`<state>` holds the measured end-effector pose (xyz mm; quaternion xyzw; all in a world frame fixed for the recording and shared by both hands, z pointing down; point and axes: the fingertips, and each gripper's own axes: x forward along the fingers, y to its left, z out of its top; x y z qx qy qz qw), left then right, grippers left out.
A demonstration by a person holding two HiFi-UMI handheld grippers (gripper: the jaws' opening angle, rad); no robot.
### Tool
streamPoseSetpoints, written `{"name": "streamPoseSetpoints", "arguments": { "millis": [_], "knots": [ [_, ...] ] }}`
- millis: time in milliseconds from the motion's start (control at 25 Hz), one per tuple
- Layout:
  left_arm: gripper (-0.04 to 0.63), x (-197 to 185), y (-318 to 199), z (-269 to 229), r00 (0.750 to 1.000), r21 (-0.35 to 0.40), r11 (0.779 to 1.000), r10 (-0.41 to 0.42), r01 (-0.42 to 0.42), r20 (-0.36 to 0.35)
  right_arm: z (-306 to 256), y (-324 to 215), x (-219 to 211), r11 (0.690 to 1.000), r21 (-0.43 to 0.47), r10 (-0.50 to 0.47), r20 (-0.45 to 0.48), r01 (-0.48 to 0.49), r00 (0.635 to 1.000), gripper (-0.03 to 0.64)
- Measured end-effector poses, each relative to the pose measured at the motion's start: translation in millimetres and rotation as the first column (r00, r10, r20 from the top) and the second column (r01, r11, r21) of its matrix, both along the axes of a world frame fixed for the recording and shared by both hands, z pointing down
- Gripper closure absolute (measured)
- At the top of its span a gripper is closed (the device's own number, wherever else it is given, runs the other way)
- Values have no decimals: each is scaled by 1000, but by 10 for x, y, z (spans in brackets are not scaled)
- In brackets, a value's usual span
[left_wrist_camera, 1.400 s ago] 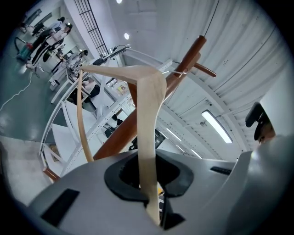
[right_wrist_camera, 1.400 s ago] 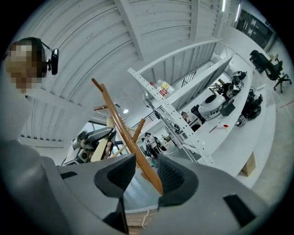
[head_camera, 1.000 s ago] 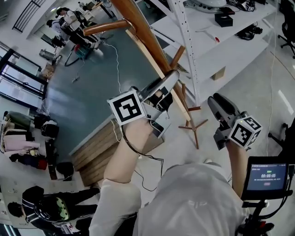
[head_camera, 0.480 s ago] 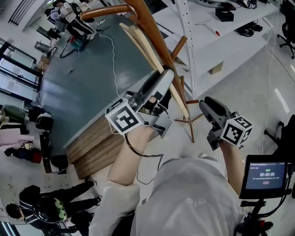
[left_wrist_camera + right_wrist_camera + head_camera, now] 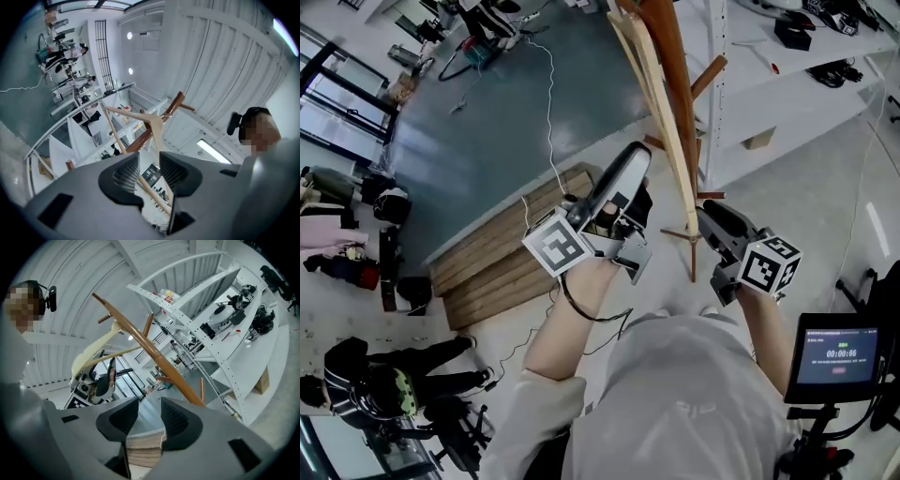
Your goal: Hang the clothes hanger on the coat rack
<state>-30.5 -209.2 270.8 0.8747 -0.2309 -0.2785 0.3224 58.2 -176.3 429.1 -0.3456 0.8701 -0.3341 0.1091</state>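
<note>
hanger (image 5: 152, 123) has swung in beside the rack (image 5: 154, 357); left gripper (image 5: 149, 164) clamps its arm, right gripper (image 5: 149, 411) gapes empty. tilted so, it could miss the peg (image 5: 711, 75).

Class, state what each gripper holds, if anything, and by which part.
The left gripper holds the hanger by the end of one arm; the right gripper, jaws apart, holds nothing.

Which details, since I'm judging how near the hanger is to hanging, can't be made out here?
Hanger hook: head view, cut off by the top edge.
Coat rack top: head view, cut off by the top edge.
Rack base: head view, partly behind the right gripper.
Monitor readout: head view, too small.
</note>
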Motion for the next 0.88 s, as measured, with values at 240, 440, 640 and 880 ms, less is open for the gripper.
{"name": "streamPoseSetpoints", "arguments": {
  "millis": [240, 440, 640, 880],
  "knots": [
    [462, -711, 352, 351, 989, -68, 987, -147, 144, -34, 110, 111, -552, 994, -14, -110, 2, 110, 994, 460],
    [463, -1150, 611, 711, 956, -120, 949, -293, 290, -8, 110, 120, -935, 978, 1, -207, -5, 207, 978, 460],
    [463, -1533, 966, 991, 915, -189, 902, -401, 388, -36, 61, 284, -1355, 950, 7, -311, -13, 311, 950, 460],
    [481, -2239, 1632, 1190, 882, -221, 866, -469, 449, -48, -38, 807, -2176, 919, 19, -392, -31, 393, 919, 460]
  ]
}}
